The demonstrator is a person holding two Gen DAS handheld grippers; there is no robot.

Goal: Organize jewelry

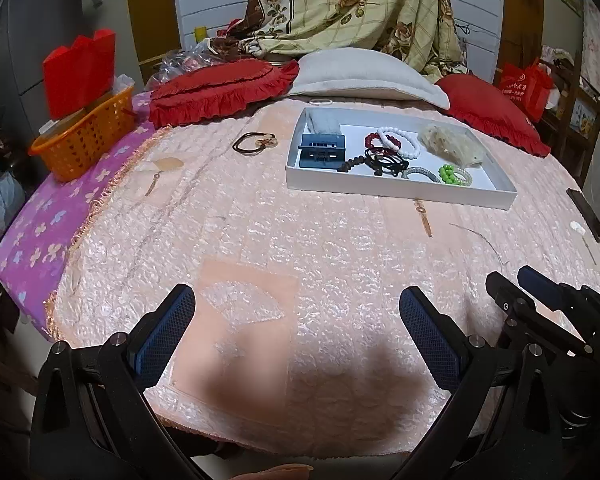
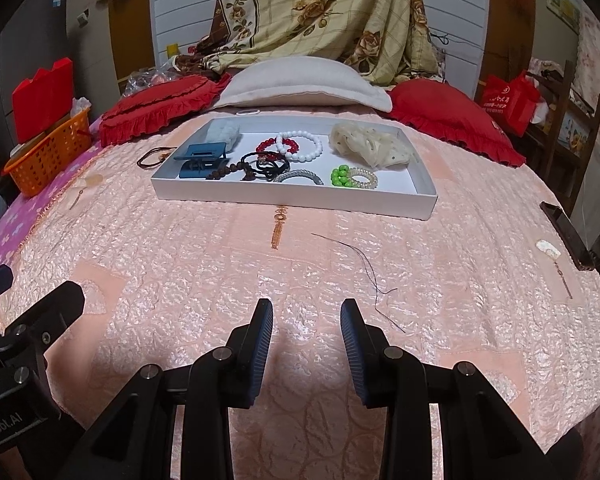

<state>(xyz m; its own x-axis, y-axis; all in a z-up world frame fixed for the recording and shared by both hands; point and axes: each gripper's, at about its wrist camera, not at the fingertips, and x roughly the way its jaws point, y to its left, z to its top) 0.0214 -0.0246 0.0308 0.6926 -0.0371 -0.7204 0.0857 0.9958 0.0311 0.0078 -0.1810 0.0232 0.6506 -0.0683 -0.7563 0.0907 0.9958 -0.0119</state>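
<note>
1. Broadly, a pink quilted bedspread [image 2: 300,264] fills both views; it serves as the work surface, so everything lies flat on it.
2. At about 12 o'clock in the right wrist view sits a shallow white tray [image 2: 292,200], well apart from both grippers. It looks like the collecting place, since most jewelry already lies inside it.
3. Inside the tray, a cream scrunchie [image 2: 370,144] fills the 2 o'clock corner and a blue hair clip [image 2: 200,160] the 9 o'clock end, probably so the bulky pieces stay out of the beads' way.
4. Between them lie a white bead bracelet [image 2: 306,144] overlapping a red bead bracelet [image 2: 274,146], black hair ties [image 2: 266,166], a silver bracelet [image 2: 300,176] and a green bead bracelet [image 2: 340,176].
5. Outside the tray, at 10 o'clock, a dark hair tie [image 1: 254,142] lies on the quilt, and a white ring [image 2: 247,112] rests just beyond the far rim; these seem the pieces still to be gathered.
6. A thin dark thread [image 2: 364,264] curls on the quilt at 1 o'clock of the right gripper.
7. The left gripper [image 1: 296,320] hovers low over the quilt at 6 o'clock, fingers spread wide and empty.
8. The right gripper [image 2: 306,320] hangs beside it, fingers parted more narrowly, grasping nothing; both appear ready to reach forward.
</note>
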